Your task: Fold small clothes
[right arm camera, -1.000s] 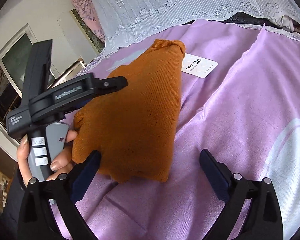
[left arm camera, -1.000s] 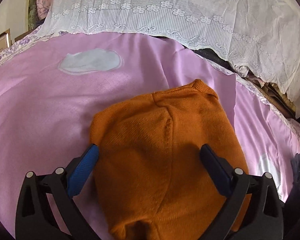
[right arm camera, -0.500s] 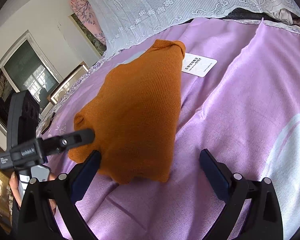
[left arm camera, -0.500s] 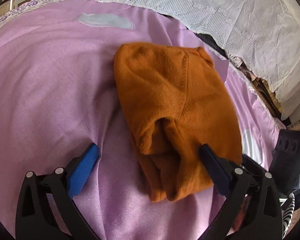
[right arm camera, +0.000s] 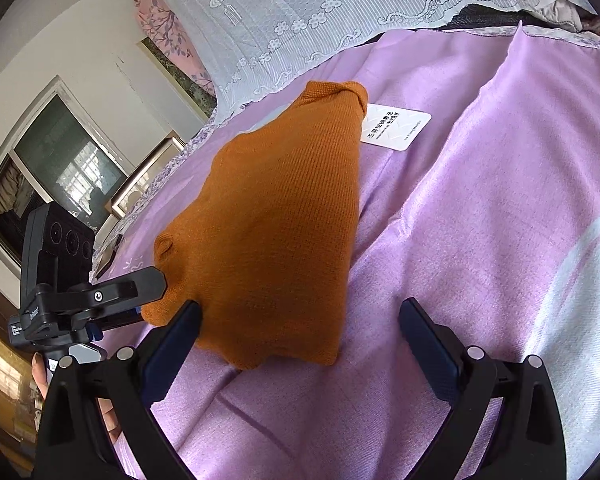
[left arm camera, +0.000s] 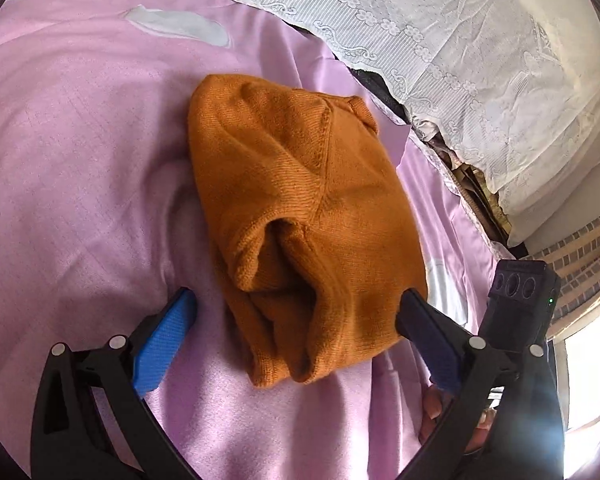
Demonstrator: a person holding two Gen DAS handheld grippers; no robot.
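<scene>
Both wrist views look down closely at one orange garment (left arm camera: 300, 216) from opposite sides

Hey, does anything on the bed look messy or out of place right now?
The orange sweater is folded unevenly: its near end gapes, with loose layers bunched inside. A white card lies on the purple sheet beside it.

Bedspread: lilac sheet (left arm camera: 80, 152) filling most of both views, creased, with pale patches.
Lace cover: white flowered cloth (left arm camera: 440, 28) across the top of the frame.
Card: white printed label (right arm camera: 396, 128) lying on the sheet, upper centre.
Window: dark panes (right arm camera: 60, 172) at left.
Brick wall: possibly tiles (left arm camera: 580, 256), right edge.
</scene>
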